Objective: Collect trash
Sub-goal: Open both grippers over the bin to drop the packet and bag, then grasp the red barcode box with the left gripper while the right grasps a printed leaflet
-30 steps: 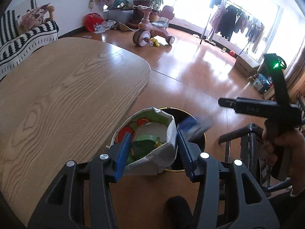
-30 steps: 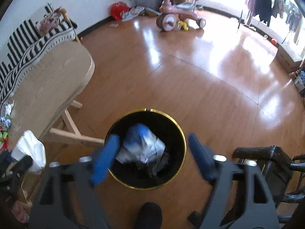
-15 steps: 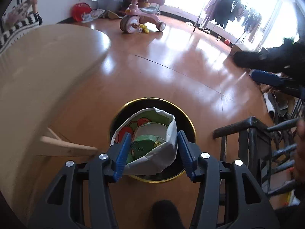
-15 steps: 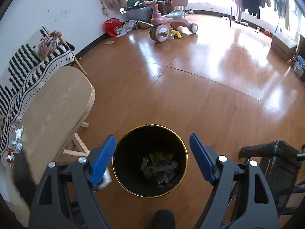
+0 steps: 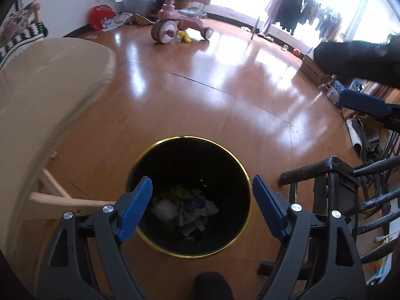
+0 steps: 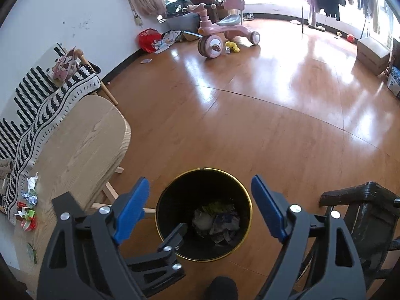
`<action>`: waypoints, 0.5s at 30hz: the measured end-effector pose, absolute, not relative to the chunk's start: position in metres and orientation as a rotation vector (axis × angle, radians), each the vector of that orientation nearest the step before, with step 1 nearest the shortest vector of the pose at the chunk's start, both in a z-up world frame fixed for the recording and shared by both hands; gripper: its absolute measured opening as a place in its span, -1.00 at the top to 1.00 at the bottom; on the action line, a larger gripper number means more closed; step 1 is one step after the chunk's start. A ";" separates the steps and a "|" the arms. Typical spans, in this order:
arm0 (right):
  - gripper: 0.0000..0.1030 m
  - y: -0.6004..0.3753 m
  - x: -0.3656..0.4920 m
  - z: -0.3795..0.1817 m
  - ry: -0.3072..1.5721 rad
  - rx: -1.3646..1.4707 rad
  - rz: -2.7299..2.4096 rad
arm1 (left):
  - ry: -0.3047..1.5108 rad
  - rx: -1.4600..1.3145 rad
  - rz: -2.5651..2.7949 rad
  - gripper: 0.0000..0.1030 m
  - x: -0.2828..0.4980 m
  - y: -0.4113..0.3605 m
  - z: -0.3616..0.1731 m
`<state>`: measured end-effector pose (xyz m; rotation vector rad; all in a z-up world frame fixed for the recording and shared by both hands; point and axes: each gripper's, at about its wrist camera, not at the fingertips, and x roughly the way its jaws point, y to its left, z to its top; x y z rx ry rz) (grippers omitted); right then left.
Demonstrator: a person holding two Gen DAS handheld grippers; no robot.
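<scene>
Below, round black bin (image 5: pixel 243 175) (gold-rimmed) holds crumpled wrappers (image 5: pixel 192 208).

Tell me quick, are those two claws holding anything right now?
Left gripper: open, empty, above the trash bin.
Right gripper: open, empty.

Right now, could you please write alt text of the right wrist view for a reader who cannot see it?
The open right gripper hangs above a black trash bin with a gold rim, crumpled trash at its bottom. More scraps lie on the wooden table at left; a pink tricycle stands far across the floor.
</scene>
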<state>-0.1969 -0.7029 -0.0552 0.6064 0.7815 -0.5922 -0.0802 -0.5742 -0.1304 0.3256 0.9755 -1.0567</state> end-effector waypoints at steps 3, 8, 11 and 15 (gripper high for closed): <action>-0.58 -0.685 -0.179 -0.048 0.777 0.588 -0.555 | 0.966 0.294 -1.010 -0.62 -0.065 -0.541 -0.114; -0.65 -0.642 -0.139 -0.036 0.777 0.551 -0.464 | 0.896 0.278 -0.896 -0.73 -0.036 -0.451 -0.074; -0.66 -0.601 -0.104 -0.028 0.784 0.520 -0.381 | 0.861 0.259 -0.805 -0.76 -0.017 -0.384 -0.049; -0.66 -0.530 -0.053 -0.021 0.810 0.446 -0.251 | 0.841 0.211 -0.639 -0.77 0.012 -0.289 -0.022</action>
